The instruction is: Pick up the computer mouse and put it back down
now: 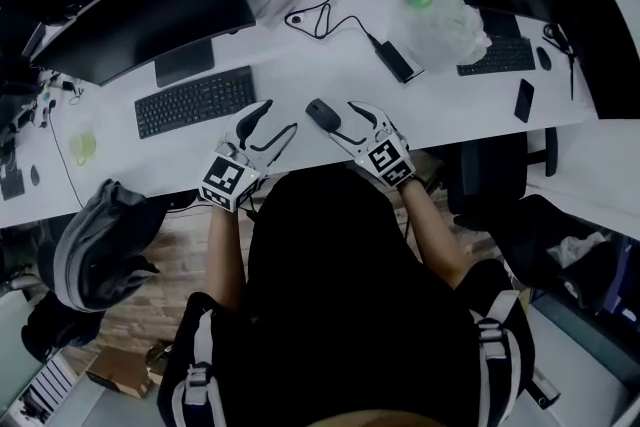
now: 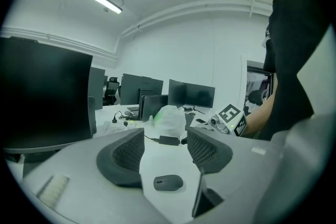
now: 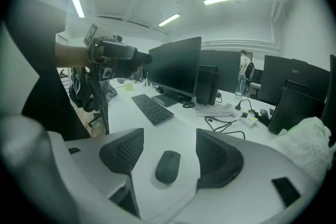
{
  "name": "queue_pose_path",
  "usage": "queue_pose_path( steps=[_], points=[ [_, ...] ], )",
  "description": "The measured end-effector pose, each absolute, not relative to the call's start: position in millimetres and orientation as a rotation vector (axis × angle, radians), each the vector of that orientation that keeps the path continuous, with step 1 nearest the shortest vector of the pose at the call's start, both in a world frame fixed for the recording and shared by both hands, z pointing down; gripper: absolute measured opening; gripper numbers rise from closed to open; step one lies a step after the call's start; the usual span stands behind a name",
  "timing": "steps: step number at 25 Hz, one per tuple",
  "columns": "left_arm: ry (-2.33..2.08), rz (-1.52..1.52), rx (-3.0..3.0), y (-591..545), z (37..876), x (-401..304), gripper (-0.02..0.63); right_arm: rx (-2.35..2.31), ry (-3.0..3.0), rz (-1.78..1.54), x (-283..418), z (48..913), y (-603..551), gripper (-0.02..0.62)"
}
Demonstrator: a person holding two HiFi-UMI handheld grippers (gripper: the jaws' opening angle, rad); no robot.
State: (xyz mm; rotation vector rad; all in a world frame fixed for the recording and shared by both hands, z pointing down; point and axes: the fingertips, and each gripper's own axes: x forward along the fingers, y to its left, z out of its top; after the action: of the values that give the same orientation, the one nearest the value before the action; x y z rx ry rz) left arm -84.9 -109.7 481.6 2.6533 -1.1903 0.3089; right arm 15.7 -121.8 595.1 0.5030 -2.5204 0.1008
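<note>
The small dark oval computer mouse is lying flat on the white counter, right in front of the person. The right hand-held gripper is sitting around it. Its jaws are standing wide apart, one on each side, not touching it yet. The left hand-held gripper is waiting close by, spread wide too and holding nothing. The mouse is looking light, hard and smooth — maybe slippery — so pinching its two long sides near the middle is probably working best.
</note>
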Motion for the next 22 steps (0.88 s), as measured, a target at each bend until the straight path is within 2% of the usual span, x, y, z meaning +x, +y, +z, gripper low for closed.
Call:
queue_pose_path(
  steps=[22],
  points=[
    [-1.139,0.413,2.585,-119,519,-107,0.242,0.526,-2.420,0.307,-8,696,-132,0.299]
  ],
)
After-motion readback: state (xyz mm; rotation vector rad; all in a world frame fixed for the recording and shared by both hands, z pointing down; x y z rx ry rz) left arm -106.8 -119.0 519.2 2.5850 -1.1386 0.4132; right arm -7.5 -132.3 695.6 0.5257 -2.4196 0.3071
